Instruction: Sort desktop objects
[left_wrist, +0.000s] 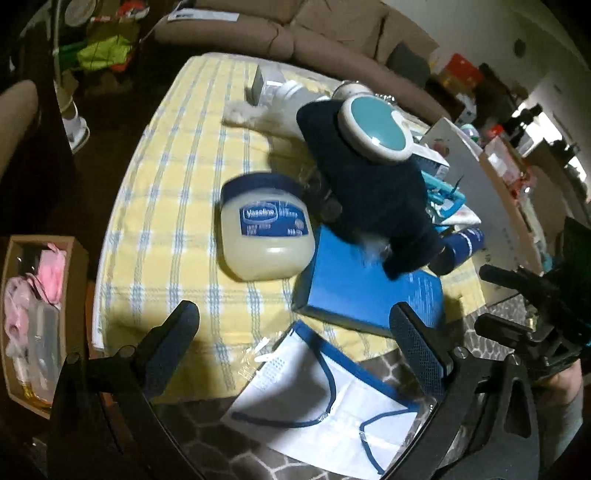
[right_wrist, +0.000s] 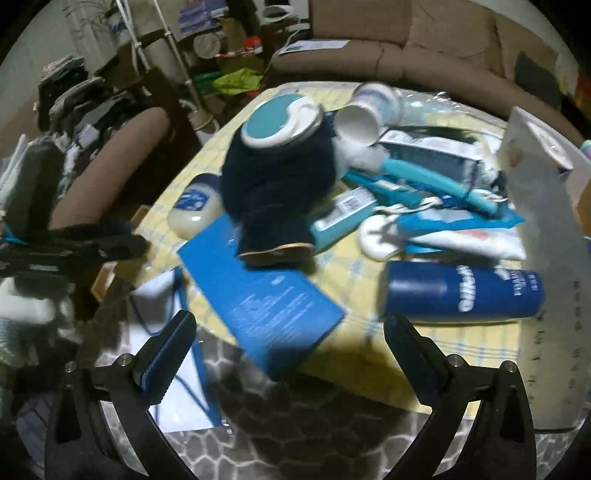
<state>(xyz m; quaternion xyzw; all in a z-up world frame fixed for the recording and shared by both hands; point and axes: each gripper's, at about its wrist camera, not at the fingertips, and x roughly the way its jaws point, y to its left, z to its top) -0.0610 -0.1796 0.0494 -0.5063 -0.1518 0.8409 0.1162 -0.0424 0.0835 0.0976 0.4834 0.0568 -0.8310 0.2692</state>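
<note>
A Vaseline jar (left_wrist: 266, 230) lies on its side on the yellow checked cloth (left_wrist: 166, 221), with a flat blue box (left_wrist: 365, 291) to its right. A dark blue garment (left_wrist: 369, 184) rests on the box, topped by a round teal-and-white case (left_wrist: 373, 127). A wrapped face mask (left_wrist: 325, 406) lies nearest my left gripper (left_wrist: 295, 343), which is open above it. My right gripper (right_wrist: 290, 350) is open over the blue box (right_wrist: 266, 299). A blue Gillette can (right_wrist: 465, 291) lies on its side at the right, with teal tools (right_wrist: 424, 181) and a packet behind.
A wooden box (left_wrist: 37, 325) of pink and white items stands left of the table. A grey upright board (right_wrist: 543, 240) stands at the right edge. A white cup (right_wrist: 360, 123) lies tipped over at the back. Sofas ring the table; the other gripper (right_wrist: 74, 251) shows at left.
</note>
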